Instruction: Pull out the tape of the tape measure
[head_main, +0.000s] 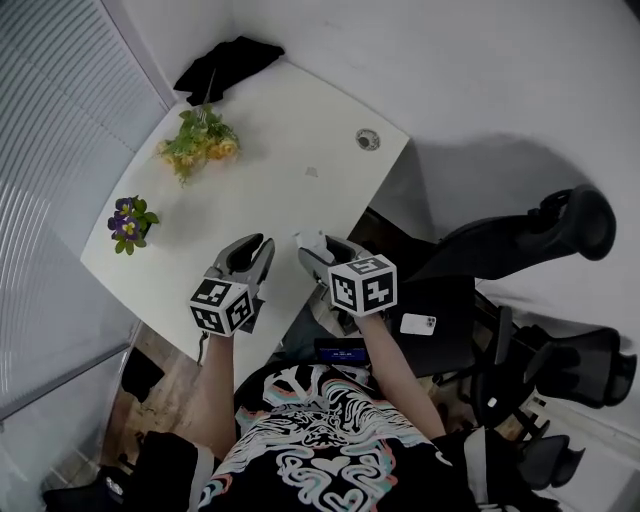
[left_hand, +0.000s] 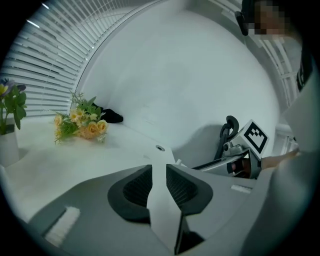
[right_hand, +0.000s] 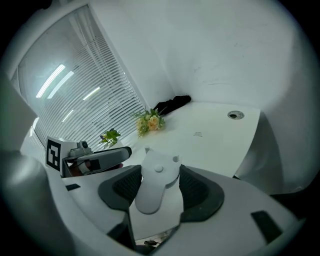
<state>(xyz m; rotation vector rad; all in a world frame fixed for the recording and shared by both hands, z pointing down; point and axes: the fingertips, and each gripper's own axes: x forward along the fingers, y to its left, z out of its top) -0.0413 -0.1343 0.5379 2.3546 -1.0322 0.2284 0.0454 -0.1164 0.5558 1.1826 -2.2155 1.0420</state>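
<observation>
Well, nearest to me the person stands at the rounded front edge of the white table (head_main: 300, 130) with a gripper in each hand, the two side by side and apart. The right gripper (head_main: 325, 252) has its jaws pressed on either side of the white tape measure (right_hand: 152, 185), which is held just above the table's near edge with its rounded body towards the camera. I can see no tape drawn out of it. The left gripper (head_main: 255, 245) sits beside it with its jaws only narrowly apart. Nothing shows in the gap but the tabletop.

A white phone (head_main: 418, 323) lies on a dark surface to the person's right. Farther along the table's left side stands a small pot of purple flowers (head_main: 128, 222), then a yellow bouquet (head_main: 200, 140) lying flat. A round grommet (head_main: 367, 139) sits near the right edge, and a black cloth (head_main: 228, 62) lies in the far corner.
</observation>
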